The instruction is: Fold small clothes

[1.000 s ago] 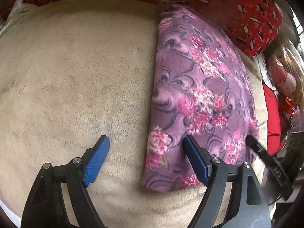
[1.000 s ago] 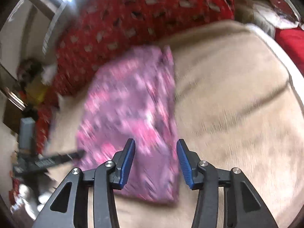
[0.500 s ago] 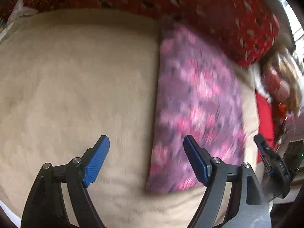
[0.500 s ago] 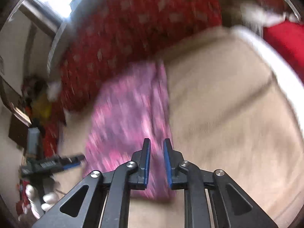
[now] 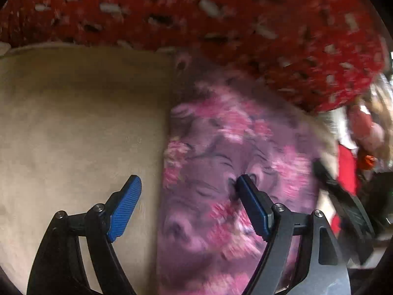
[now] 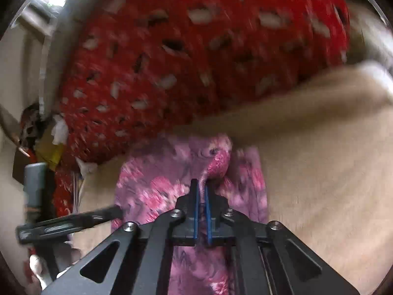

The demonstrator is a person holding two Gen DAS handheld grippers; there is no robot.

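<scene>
A purple garment with pink flowers point(image 5: 221, 167) lies folded in a long strip on a beige plush blanket point(image 5: 73, 123). My left gripper point(image 5: 188, 180) is open and hangs over the garment's left edge, one finger above the blanket and the other above the cloth. In the right wrist view my right gripper point(image 6: 201, 184) is shut on a raised pinch of the purple garment point(image 6: 152, 186) near its far end. The right gripper's finger point(image 5: 343, 204) shows blurred at the garment's right side. The left gripper point(image 6: 73, 221) appears at the garment's left side in the right wrist view.
A big red pillow with white and black marks point(image 5: 221, 24) lies along the blanket's far edge, touching the garment's far end. Red cloth and mixed clutter point(image 5: 363, 135) sit beyond the blanket on the right. A pale wall and window frame point(image 6: 36, 36) rise behind.
Both grippers moved forward along the garment toward the red pillow. The right jaws closed from partly open onto a fold of the purple cloth. The left jaws stayed wide.
</scene>
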